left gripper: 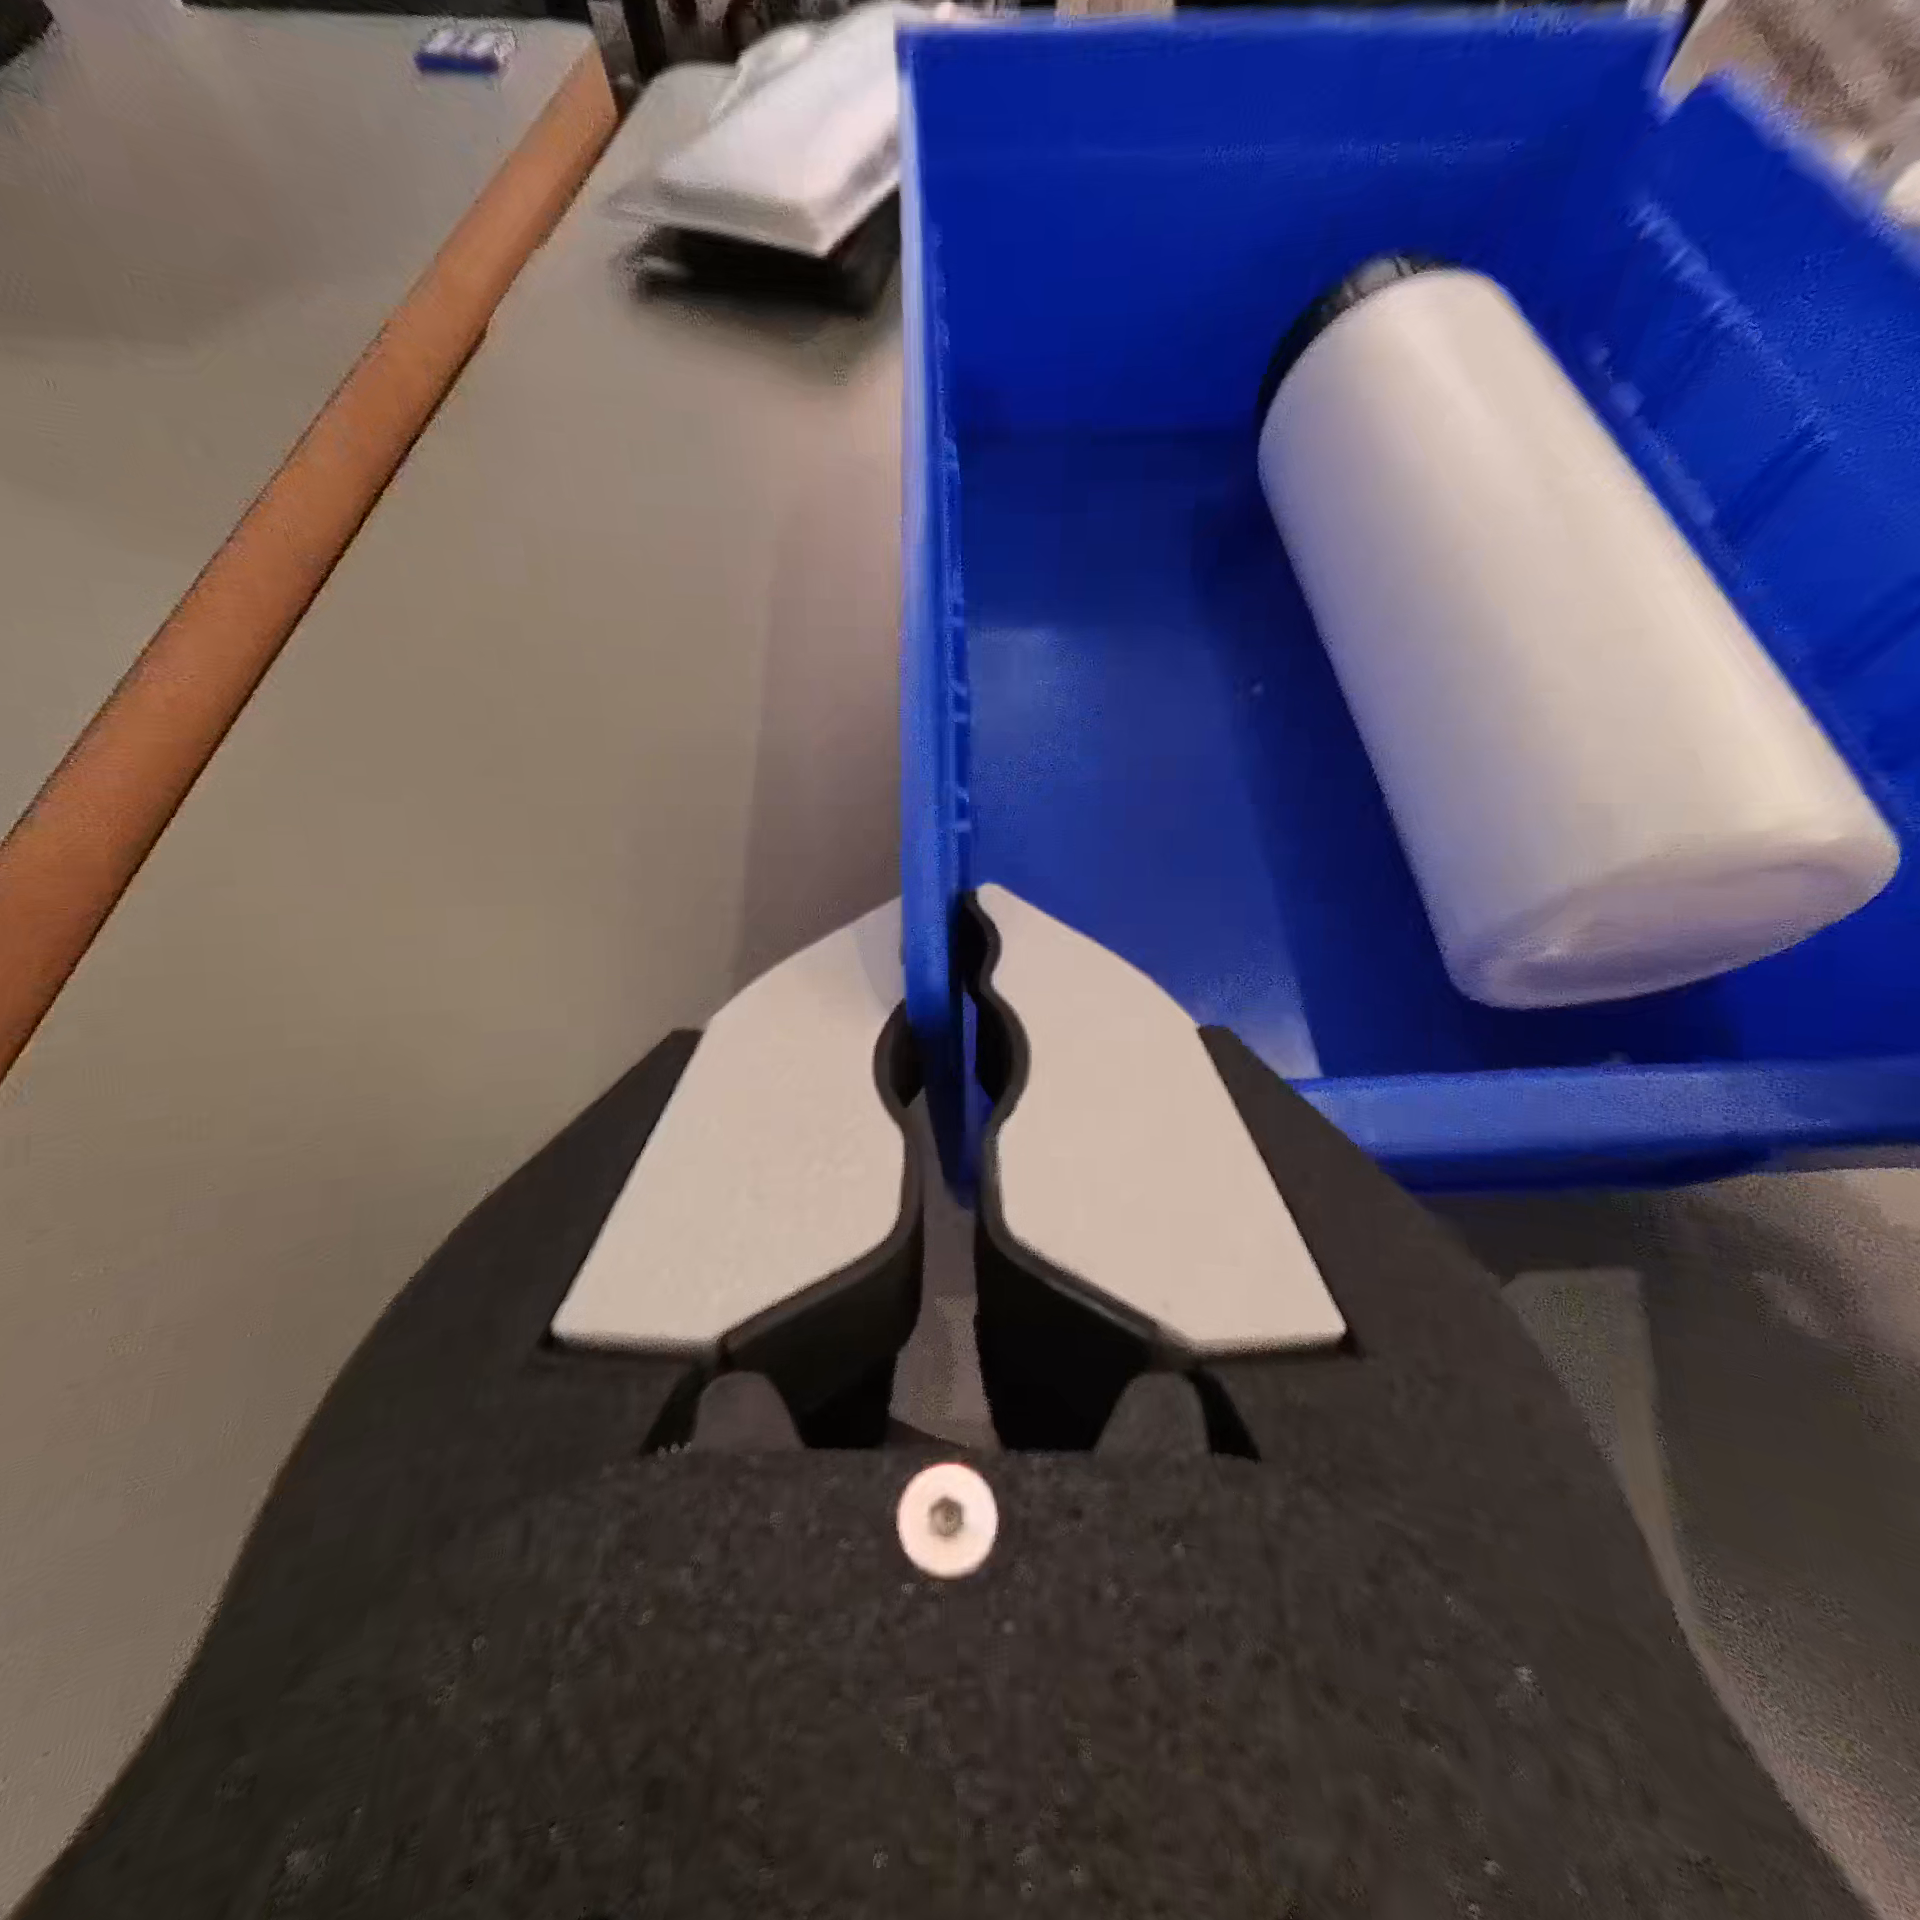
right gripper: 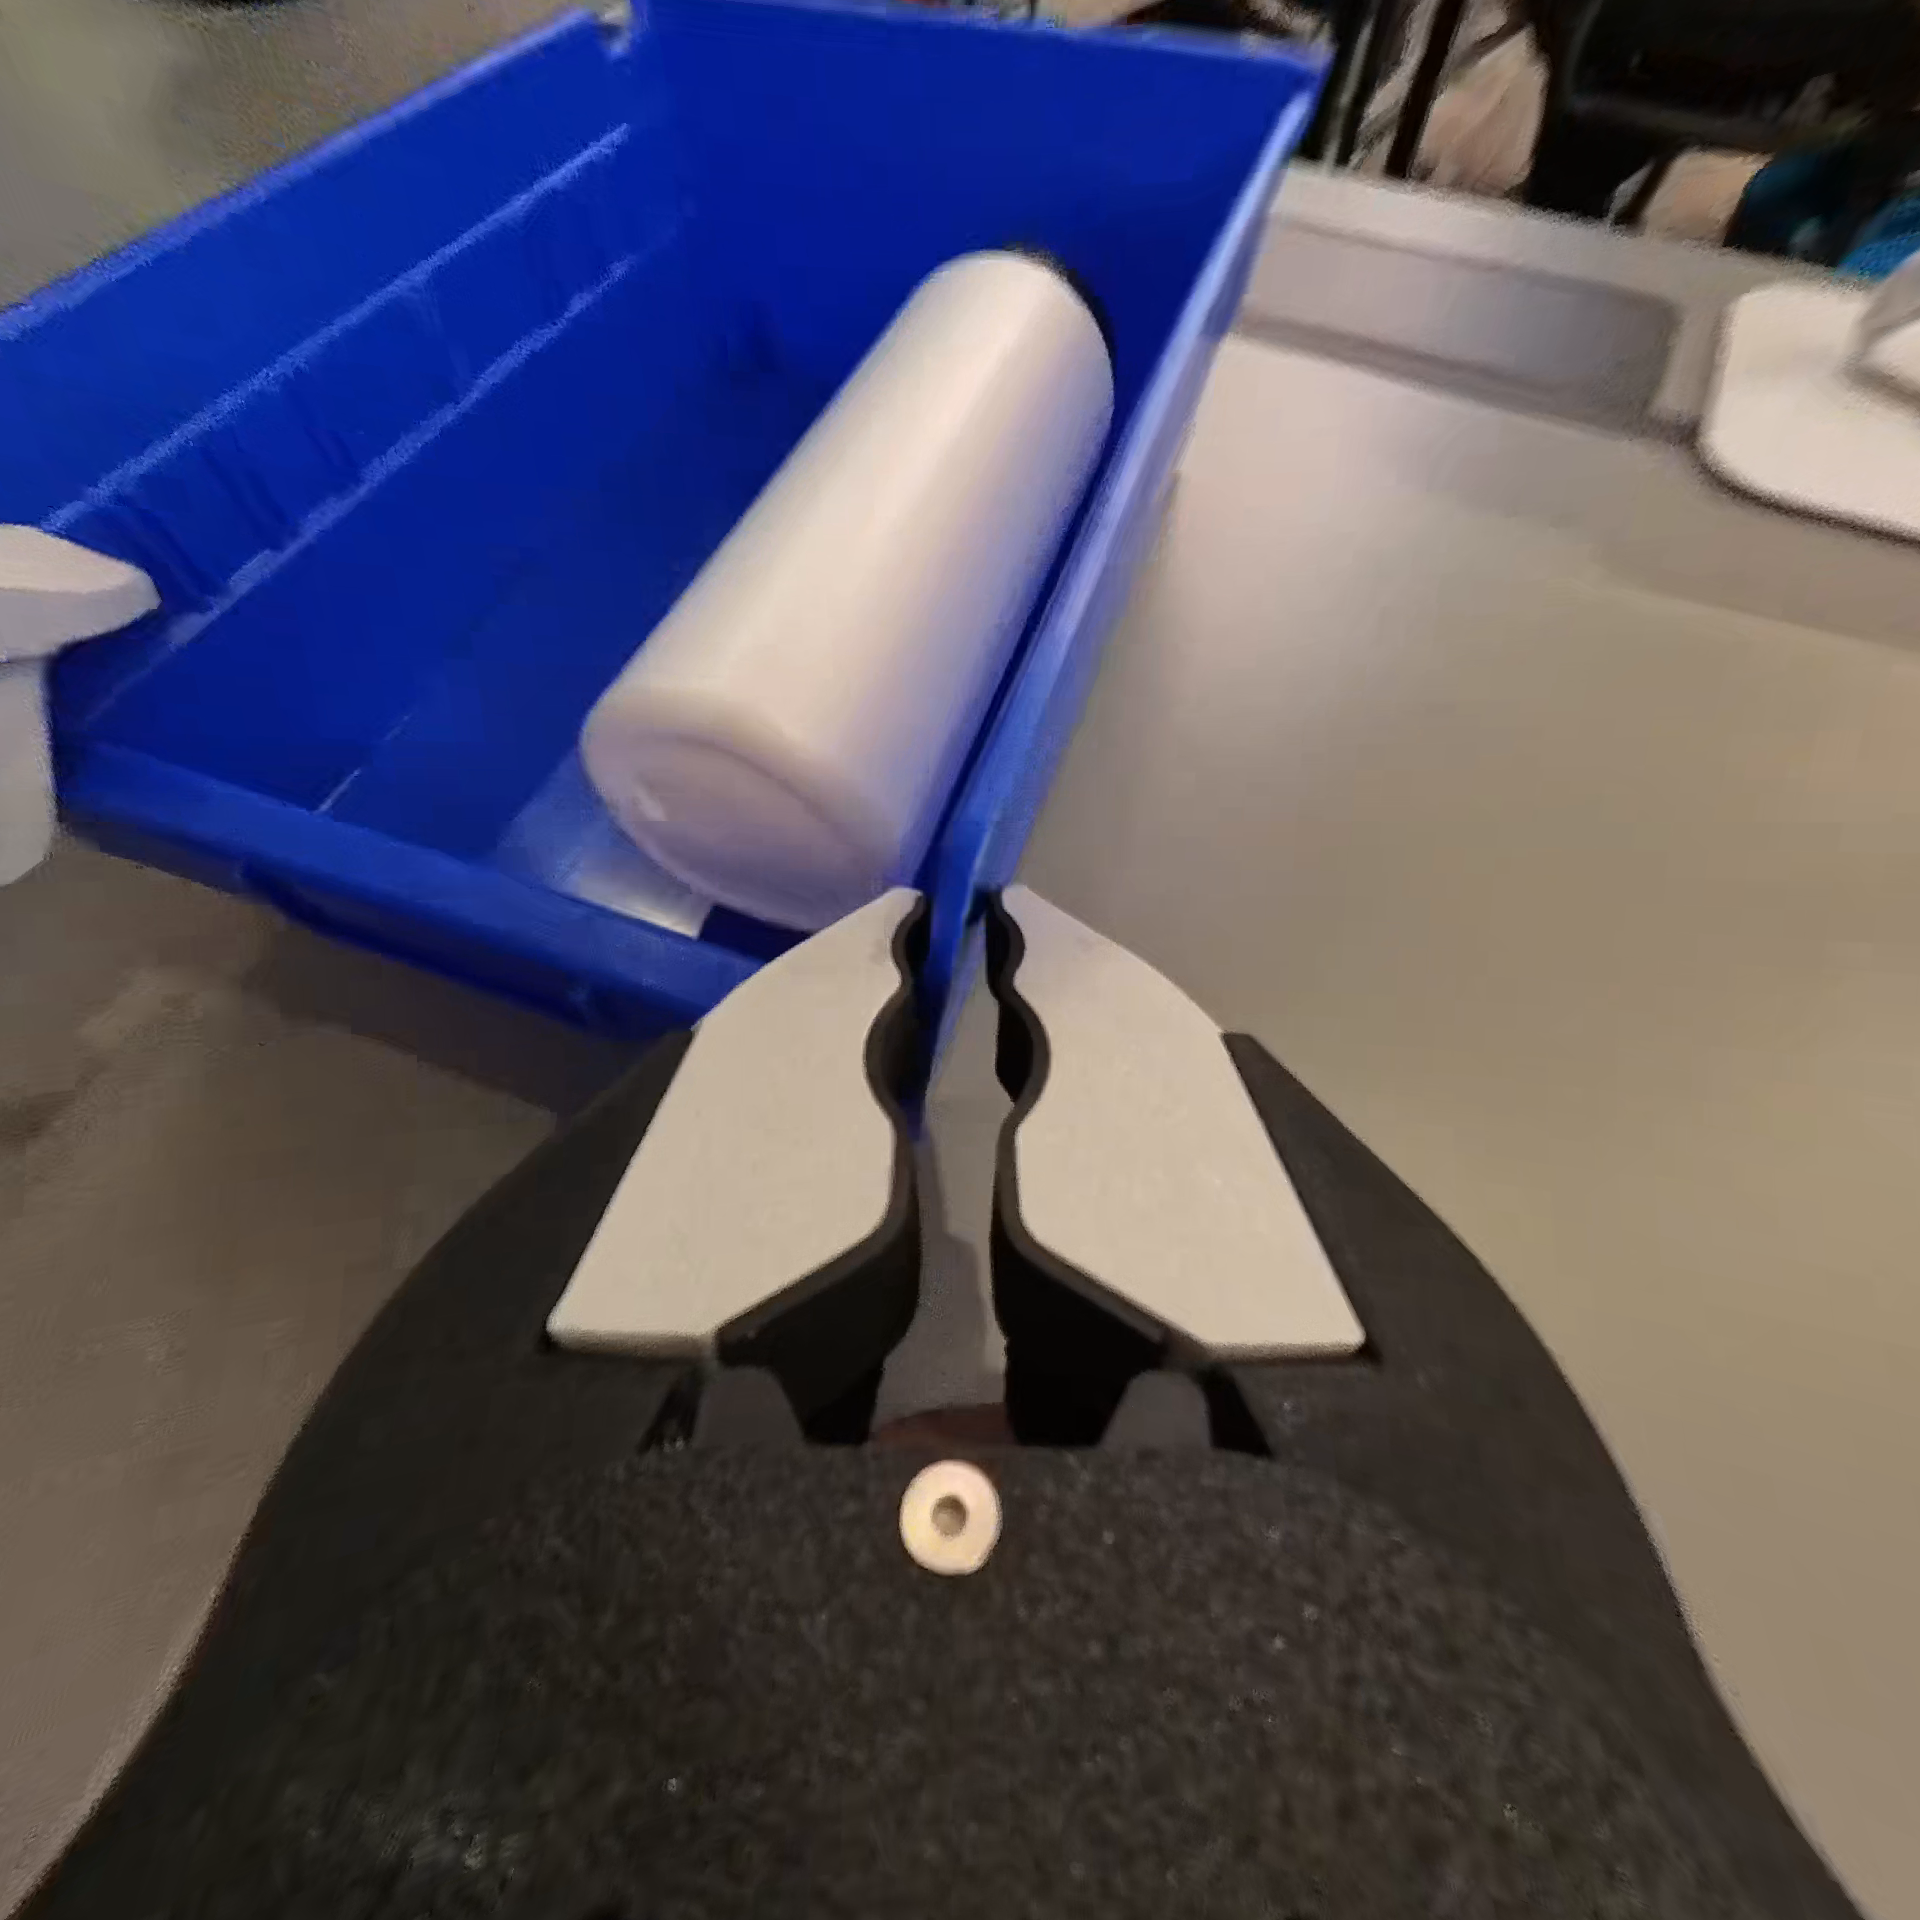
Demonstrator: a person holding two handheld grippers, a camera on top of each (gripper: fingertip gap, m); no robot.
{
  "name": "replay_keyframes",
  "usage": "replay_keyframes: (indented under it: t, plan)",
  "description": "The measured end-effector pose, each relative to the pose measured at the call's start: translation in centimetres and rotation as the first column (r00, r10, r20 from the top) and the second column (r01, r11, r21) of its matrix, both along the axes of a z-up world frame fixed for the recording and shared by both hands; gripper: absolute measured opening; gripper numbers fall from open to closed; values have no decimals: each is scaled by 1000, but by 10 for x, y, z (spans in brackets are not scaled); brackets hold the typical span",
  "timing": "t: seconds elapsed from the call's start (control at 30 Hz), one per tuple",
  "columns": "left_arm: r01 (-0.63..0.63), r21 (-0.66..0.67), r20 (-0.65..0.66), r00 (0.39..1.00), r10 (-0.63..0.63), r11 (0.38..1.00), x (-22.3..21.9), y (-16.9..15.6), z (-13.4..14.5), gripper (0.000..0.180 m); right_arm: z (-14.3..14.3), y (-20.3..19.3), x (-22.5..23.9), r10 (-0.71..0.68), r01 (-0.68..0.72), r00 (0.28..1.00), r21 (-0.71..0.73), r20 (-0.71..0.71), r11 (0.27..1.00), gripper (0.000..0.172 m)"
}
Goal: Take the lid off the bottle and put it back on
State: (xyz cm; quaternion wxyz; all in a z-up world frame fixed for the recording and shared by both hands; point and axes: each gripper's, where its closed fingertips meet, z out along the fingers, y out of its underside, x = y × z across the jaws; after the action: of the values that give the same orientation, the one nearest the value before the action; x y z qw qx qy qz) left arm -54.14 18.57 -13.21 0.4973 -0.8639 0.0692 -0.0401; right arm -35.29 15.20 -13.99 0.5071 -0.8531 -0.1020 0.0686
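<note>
A blue bin (left gripper: 1143, 260) sits on a grey table (left gripper: 520, 727), its walls ringing the white bottle (left gripper: 1538, 644) on all sides. The left gripper (left gripper: 951, 935) pinches the bin's left wall near the near corner; the right gripper (right gripper: 961, 914) pinches the right wall (right gripper: 1101, 540) the same way. Far left, a stack of white and black items (left gripper: 769, 197) lies by a wooden edge strip (left gripper: 312, 436); far right, a white flat object (right gripper: 1829, 416). The bottle lies on its side against the right wall, long axis running near to far, its flat base towards the near end and its dark lid (left gripper: 1340, 301) at the far end
</note>
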Motion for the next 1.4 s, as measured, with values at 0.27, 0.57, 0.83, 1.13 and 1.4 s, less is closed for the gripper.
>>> replay_keyframes:
  t: [0.27, 0.57, 0.83, 1.13, 1.4]
  plan:
    - [30, 26, 70, 997, -32, 999, -6, 10, 0, 2, -3, 2, -12, -8, 9, 998, 3, -63, 1000, 12]
    - [-67, 57, 78, 995, 62, 996, -18, -18, 38, 34, 40, -52, 33, 314, -345, 888, -36, -337, 938, 35]
    - [372, 3, 254, 898, -360, 928, 144, -71, 55, 56, 50, -90, 201, 325, -318, 943, 93, -74, 944, 44]
    - [548, -55, 161, 830, -534, 835, 307, -152, 14, 60, 42, -150, 324, 81, -71, 996, 241, -34, 968, 43]
    - [527, 38, -18, 850, -526, 849, 295, -146, -8, 58, 35, -170, 357, 52, -4, 981, 250, -186, 968, 44]
